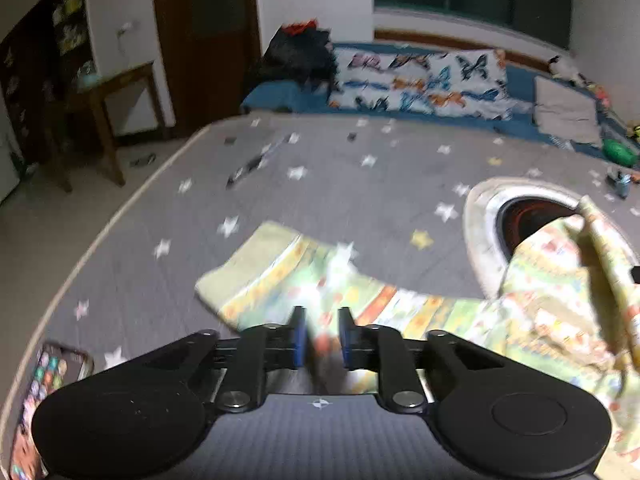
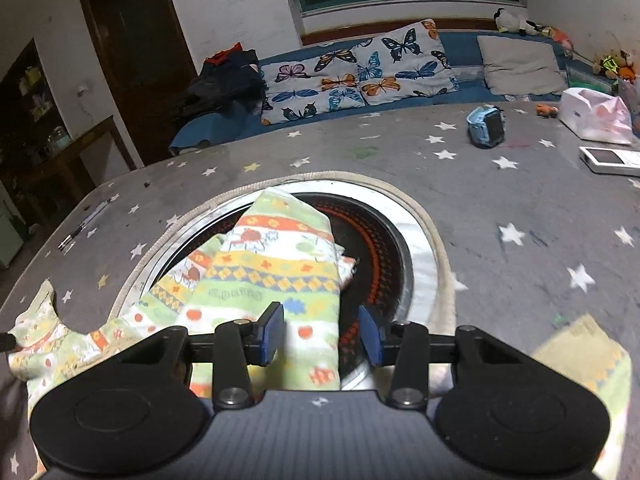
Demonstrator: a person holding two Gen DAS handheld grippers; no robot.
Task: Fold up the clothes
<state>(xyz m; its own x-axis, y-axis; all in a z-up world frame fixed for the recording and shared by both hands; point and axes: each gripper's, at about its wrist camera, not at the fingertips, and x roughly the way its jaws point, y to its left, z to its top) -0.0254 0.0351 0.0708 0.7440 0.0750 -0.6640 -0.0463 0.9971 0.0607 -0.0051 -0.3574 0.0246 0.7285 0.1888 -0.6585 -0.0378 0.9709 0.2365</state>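
Note:
A small child's garment (image 1: 352, 300) with a green, yellow and orange print lies on the grey star-print table cover (image 1: 280, 200). In the left wrist view my left gripper (image 1: 322, 338) has its jaws narrowly apart with a fold of the garment between the blue pads. In the right wrist view the garment (image 2: 272, 272) drapes over the round heater opening (image 2: 384, 248) in the table. My right gripper (image 2: 322, 334) is open, its jaws straddling the garment's edge without pinching it.
A pen (image 2: 84, 224) lies at the table's left. A blue toy watch (image 2: 486, 126), a white bag (image 2: 596, 114) and a white device (image 2: 608, 160) sit at the far right. A butterfly cushion (image 2: 356, 72) and dark clothes (image 2: 224, 80) lie on the bench behind.

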